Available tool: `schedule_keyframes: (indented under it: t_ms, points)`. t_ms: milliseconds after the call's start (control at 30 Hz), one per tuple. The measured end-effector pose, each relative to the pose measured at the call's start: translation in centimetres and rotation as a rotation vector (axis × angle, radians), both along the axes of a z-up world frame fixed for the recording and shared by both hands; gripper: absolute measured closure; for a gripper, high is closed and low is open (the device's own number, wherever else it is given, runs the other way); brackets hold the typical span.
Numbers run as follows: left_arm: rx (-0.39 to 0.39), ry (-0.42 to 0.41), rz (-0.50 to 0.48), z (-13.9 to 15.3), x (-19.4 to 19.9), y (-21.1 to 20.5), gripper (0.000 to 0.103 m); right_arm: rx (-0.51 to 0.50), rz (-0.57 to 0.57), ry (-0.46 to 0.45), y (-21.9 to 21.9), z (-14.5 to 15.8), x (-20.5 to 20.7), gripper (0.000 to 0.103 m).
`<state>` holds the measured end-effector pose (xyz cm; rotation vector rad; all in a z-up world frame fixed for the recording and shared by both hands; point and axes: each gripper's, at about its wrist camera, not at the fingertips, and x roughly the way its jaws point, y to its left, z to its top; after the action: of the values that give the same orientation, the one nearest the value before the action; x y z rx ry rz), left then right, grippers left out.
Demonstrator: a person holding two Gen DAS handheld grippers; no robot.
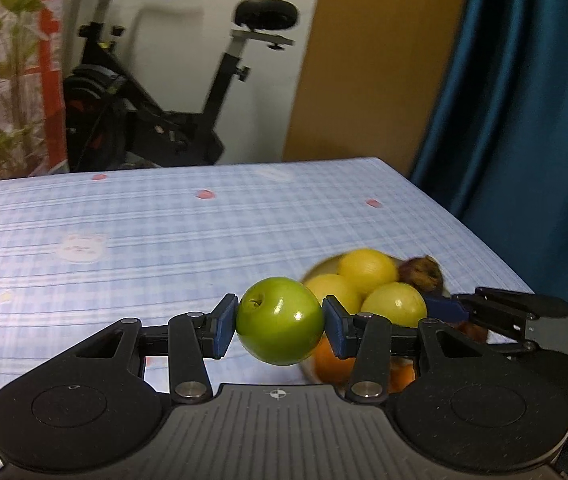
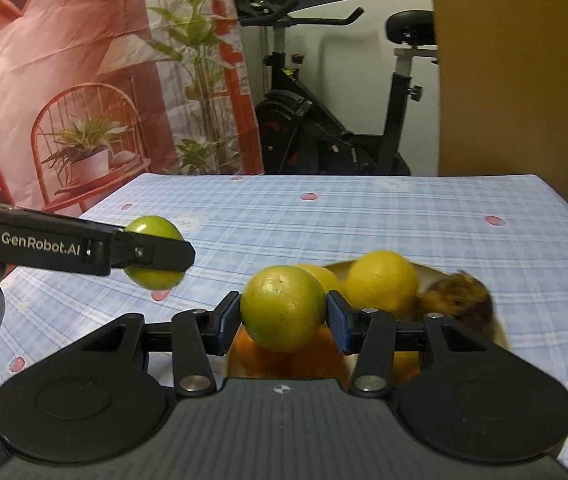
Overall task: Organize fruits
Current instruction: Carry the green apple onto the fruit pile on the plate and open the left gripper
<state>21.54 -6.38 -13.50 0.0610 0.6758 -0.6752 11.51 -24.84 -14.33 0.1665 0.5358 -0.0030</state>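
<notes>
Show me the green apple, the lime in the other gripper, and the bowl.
green apple (image 1: 280,322), left wrist view, middle of its skin.
lime (image 2: 283,314), right wrist view, front face.
bowl (image 2: 424,270), right wrist view, far rim.

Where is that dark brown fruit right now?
The dark brown fruit sits at the right edge of the bowl on the checked tablecloth, beside the yellow fruits; the left wrist view shows it too, behind the right gripper.

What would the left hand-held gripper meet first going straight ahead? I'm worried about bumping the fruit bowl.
Probably only the checkered tablecloth. The left hand-held gripper, shut on a green apple, points left of the fruit bowl; depth is unclear.
</notes>
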Motion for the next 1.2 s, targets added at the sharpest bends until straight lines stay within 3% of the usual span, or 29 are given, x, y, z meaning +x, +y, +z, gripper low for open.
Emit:
schedule_keyframes:
  t_ms: [567, 800, 1000, 1200]
  points:
    - [0.089, -0.001, -0.164, -2.0, -0.9, -5.6, 0.054, 0.01, -0.096, -0.029, -4.8, -0.1, -2.8, 0.055]
    - [0.074, 0.024, -0.157, -2.7, 0.5, -6.0, 0.054, 0.003, -0.081, -0.04, -5.0, 0.0, -3.2, 0.055]
    - [0.006, 0.085, -0.15, -2.3, 2.2, -6.1, 0.054, -0.082, -0.033, -0.036, -3.3, -0.2, -3.2, 0.055]
    - [-0.011, 0.103, -0.154, -2.3, 2.9, -6.7, 0.054, -0.143, 0.023, -0.012, -1.7, -1.1, -2.9, 0.055]
